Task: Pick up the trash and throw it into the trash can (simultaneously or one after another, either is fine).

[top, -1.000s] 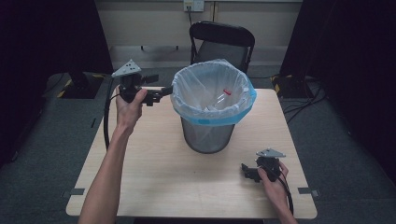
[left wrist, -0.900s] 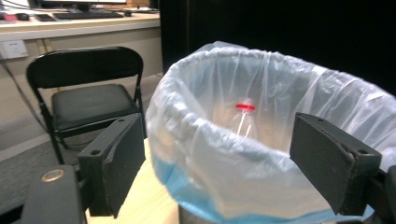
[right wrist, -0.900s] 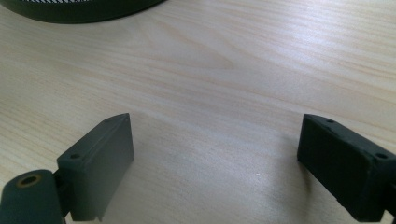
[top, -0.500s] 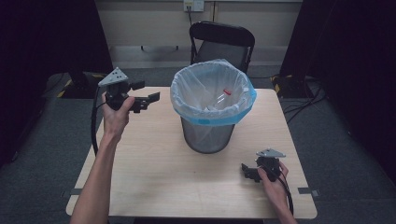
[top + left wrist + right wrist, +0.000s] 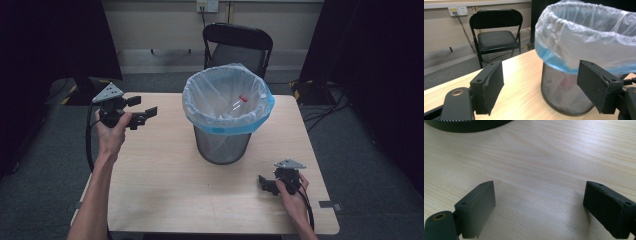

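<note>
At the middle of the pale wooden tabletop [image 5: 165, 190] a black mesh wastebasket [image 5: 222, 145] is standing upright, lined with a translucent bag [image 5: 227, 100] whose blue edge is folding down over the rim. Inside the bag a clear plastic bottle with a red cap [image 5: 239, 101] is lying against the far side (its body is hard to make out through the plastic).

The left gripper [image 5: 141, 114] is hovering in the air over the tabletop's left edge, well apart from the wastebasket and pointing toward it; the person's left hand [image 5: 111, 132] is wrapping around its body, and a cable is trailing down from it. Its jaws have just been closing a little, yet they are standing spread with nothing between them; in the left gripper view they are framing the mesh wall and the blue edge of the bag.

The right gripper [image 5: 265, 184] is resting low on the tabletop near the front right corner, held by the right hand [image 5: 292, 197], apart from the wastebasket's base. Its jaws are also standing wide, with bare wood between them.

Behind the tabletop a black folding chair [image 5: 239, 45] is standing by the wall.
</note>
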A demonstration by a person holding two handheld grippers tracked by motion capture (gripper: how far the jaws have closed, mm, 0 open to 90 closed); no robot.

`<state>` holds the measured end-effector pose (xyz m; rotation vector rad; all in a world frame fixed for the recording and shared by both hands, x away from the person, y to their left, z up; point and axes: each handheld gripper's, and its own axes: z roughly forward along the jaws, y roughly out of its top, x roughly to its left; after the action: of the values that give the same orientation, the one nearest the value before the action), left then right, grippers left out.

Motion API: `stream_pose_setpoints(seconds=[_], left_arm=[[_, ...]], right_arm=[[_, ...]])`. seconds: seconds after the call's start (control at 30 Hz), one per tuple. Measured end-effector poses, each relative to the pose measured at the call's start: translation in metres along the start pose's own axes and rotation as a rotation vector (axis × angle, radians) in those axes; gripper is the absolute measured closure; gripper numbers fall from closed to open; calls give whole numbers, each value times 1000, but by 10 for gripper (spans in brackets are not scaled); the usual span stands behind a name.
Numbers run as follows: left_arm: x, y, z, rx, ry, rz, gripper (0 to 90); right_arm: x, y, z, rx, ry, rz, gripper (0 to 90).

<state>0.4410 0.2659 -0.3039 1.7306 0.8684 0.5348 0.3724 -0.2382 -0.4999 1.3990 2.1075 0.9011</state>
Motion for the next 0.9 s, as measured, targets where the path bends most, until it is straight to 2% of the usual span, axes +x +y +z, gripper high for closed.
stream_pose_setpoints(seconds=[0.1, 0.2, 0.23, 0.3, 0.33, 0.37, 0.43, 0.57, 0.67, 0.83, 0.9], left_arm=[[1, -8, -1, 8, 9, -5, 214], [1, -16, -2, 23, 27, 10, 214], [1, -20, -2, 23, 43, 5, 214], [6, -27, -2, 30, 18, -34, 214], [7, -31, -3, 32, 34, -40, 214], [8, -34, -4, 39, 54, -28, 214], [10, -40, -5, 44, 46, -34, 213], [13, -53, -8, 72, 67, -44, 208], [12, -58, -12, 83, 93, -33, 188], [5, -66, -21, 113, 97, 14, 173], [3, -69, -23, 115, 101, 13, 173]], right_arm=[[0, 0, 0, 0, 0, 0, 97], [0, 0, 0, 0, 0, 0, 97], [0, 0, 0, 0, 0, 0, 97], [0, 0, 0, 0, 0, 0, 97], [0, 0, 0, 0, 0, 0, 97], [0, 0, 0, 0, 0, 0, 97], [0, 0, 0, 0, 1, 0, 97], [0, 0, 0, 0, 0, 0, 97], [0, 0, 0, 0, 1, 0, 97], [0, 0, 0, 0, 0, 0, 97], [0, 0, 0, 0, 0, 0, 97]])
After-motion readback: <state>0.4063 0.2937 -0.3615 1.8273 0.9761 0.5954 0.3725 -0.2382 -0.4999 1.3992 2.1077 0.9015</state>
